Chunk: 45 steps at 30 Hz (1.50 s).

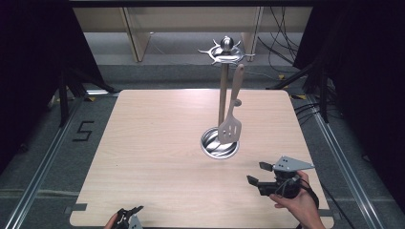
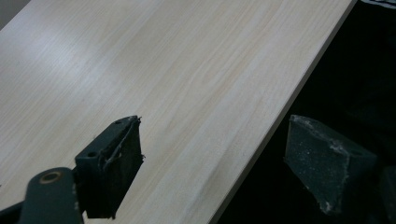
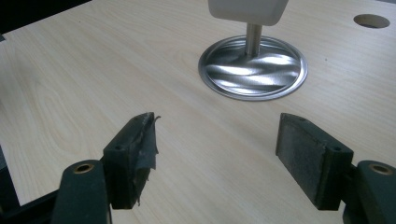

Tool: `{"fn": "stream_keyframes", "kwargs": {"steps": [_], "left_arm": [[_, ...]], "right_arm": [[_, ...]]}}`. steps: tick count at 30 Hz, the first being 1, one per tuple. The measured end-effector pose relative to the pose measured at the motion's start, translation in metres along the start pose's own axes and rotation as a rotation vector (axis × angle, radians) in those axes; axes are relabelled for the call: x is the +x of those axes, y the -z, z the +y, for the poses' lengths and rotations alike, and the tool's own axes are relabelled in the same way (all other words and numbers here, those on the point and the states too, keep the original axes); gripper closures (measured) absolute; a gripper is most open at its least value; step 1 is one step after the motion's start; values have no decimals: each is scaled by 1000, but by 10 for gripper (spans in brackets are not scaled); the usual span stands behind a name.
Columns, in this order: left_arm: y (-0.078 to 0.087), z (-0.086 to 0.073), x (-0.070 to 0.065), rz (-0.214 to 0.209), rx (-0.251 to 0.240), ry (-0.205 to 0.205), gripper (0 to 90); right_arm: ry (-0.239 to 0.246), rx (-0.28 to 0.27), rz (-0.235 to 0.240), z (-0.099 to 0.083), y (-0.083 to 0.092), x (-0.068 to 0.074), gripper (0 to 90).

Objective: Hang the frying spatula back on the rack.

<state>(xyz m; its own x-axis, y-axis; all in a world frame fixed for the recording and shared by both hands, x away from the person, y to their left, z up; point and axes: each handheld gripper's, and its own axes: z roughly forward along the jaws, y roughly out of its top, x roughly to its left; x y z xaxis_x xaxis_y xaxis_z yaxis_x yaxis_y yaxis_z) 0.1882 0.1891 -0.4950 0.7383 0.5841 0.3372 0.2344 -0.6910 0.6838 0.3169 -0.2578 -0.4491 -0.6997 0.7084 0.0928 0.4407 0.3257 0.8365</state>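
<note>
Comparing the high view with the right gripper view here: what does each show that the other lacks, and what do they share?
High view alone: the rack's hook crown, the hanging slotted spatula, the left gripper at the near edge, and the hand holding the right gripper. Right gripper view alone: a round hole in the tabletop. Both: the wooden table, the rack's shiny round base and the open right gripper.

The high view looks forward and down over the whole worktop (image 1: 157, 157). The left gripper view rides low and close, facing along its jaws over the worktop's edge. The right gripper view, equally low, faces the stand's round metal base (image 3: 253, 67) ahead of its jaws; the high view shares that base.
</note>
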Motion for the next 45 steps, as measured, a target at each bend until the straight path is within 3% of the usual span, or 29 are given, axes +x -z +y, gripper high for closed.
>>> {"fn": "stream_keyframes", "kwargs": {"steps": [2, 5, 7, 12, 13, 15, 16, 20, 23, 26, 28, 29, 32, 33, 35, 36, 37, 41, 43, 45], "left_arm": [[0, 0, 0, -1, 0, -2, 179], [2, 1, 1, -13, 18, -20, 179], [1, 1, 0, -13, 18, -20, 179], [2, 1, 0, -8, 31, -20, 179], [2, 1, 0, -8, 31, -21, 179], [2, 1, 0, -6, 31, -25, 179], [2, 1, 0, -6, 30, -23, 179], [2, 1, 0, -11, 33, -23, 179], [2, 1, 0, -6, 31, -23, 179], [2, 1, 0, -6, 31, -22, 179], [2, 1, 0, -6, 31, -22, 179], [2, 1, 0, -6, 31, -21, 179], [2, 1, 0, -6, 32, -24, 179], [2, 1, 0, -6, 31, -23, 179], [2, 1, 0, -6, 32, -25, 179], [2, 1, 0, -6, 32, -26, 179], [2, 1, 0, -8, 26, -25, 179], [1, 0, -1, -19, 18, -17, 179], [-1, 0, -2, -5, 6, -9, 179], [-1, 0, -2, -6, 4, -9, 179]], "right_arm": [[-28, 15, 16, -2, 0, 2, 298], [-8, 7, 3, -5, 0, 1, 295], [-33, 25, 11, -7, 1, 4, 293], [-35, 25, 7, -12, 1, 4, 287], [-12, 20, 9, -12, 0, 3, 287], [-22, 26, 2, -14, 1, 5, 287], [12, 20, -4, -15, 1, 3, 287], [-24, 46, 2, -18, 1, 6, 286], [11, 38, -7, -20, 0, 4, 284], [-16, 44, -6, -23, 1, 7, 281], [6, 42, 10, -24, 1, 7, 280], [-14, 54, 11, -25, 2, 9, 280], [7, 45, 15, -28, 1, 8, 278], [17, 36, -6, -29, 2, 8, 277], [-14, 53, 0, -31, 4, 10, 277], [14, 47, 5, -31, 4, 8, 277], [-27, 58, -4, -33, 5, 12, 277], [-22, 56, 9, -39, 4, 13, 277], [9, 45, 0, -41, 4, 11, 277], [-2, 65, 5, -42, 5, 14, 277]]}}
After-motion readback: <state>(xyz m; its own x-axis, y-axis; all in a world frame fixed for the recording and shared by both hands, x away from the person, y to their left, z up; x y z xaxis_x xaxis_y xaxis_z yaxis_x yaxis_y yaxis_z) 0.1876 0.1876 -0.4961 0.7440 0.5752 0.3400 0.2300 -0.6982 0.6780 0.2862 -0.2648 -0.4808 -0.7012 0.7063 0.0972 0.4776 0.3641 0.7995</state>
